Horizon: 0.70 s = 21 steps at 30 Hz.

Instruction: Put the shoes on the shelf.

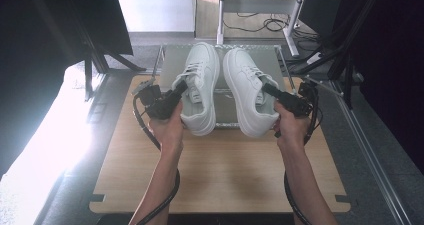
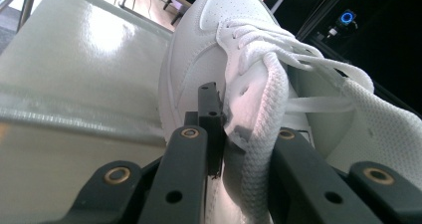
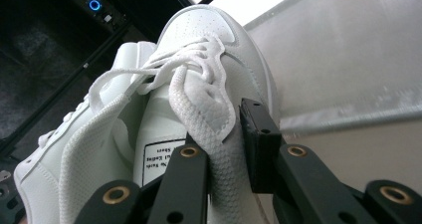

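Two white lace-up sneakers lie side by side with their toes pointing away from me. In the high view the left sneaker point(image 1: 201, 80) and the right sneaker point(image 1: 247, 85) reach over the front edge of a grey metal tray point(image 1: 172, 65). My left gripper point(image 1: 178, 90) is shut on the left sneaker's point(image 2: 199, 55) outer side wall near the laces, one jaw outside and one inside point(image 2: 234, 134). My right gripper point(image 1: 267, 90) is shut the same way on the right sneaker's point(image 3: 209, 30) outer side wall point(image 3: 224, 134). I cannot tell whether the sneakers rest on the tray or hang above it.
The tray sits at the back of a wooden tabletop point(image 1: 220, 170), whose near half is bare wood. Black cables point(image 1: 142, 125) trail from both grippers beside the forearms. Dark equipment frames stand off the table to the left and right.
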Available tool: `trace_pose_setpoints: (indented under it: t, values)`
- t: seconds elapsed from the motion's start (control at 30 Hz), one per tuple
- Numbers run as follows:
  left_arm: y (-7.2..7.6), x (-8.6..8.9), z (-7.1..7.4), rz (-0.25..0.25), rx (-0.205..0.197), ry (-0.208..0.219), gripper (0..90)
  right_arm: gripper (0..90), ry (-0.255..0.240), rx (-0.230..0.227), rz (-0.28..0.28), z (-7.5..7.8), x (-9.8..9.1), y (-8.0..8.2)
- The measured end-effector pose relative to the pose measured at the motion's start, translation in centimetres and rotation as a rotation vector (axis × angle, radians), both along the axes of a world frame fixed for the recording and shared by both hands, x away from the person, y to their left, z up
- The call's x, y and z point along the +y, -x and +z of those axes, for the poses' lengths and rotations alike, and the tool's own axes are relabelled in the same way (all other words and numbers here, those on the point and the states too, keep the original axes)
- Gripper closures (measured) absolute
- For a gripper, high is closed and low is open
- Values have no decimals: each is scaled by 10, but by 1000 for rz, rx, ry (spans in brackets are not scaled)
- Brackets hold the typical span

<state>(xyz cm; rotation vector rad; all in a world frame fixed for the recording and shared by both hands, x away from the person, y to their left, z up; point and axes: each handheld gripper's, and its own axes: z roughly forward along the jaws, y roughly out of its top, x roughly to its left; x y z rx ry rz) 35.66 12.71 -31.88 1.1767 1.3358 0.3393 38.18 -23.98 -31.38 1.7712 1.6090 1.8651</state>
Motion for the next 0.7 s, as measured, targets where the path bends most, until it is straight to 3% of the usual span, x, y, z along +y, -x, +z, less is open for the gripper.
trace_pose_setpoints:
  t: [0.23, 0.37, 0.7]
  values:
    - [-17, -7, 8, 8, 5, 8, 835, 808, 4, 17, -30, 9, 5, -18]
    - [-26, -12, 13, 10, 7, -9, 835, 807, 3, 25, -47, 12, 9, -28]
    - [-50, -22, 18, 60, 37, -9, 834, 807, 11, 40, -111, 22, 18, -48]
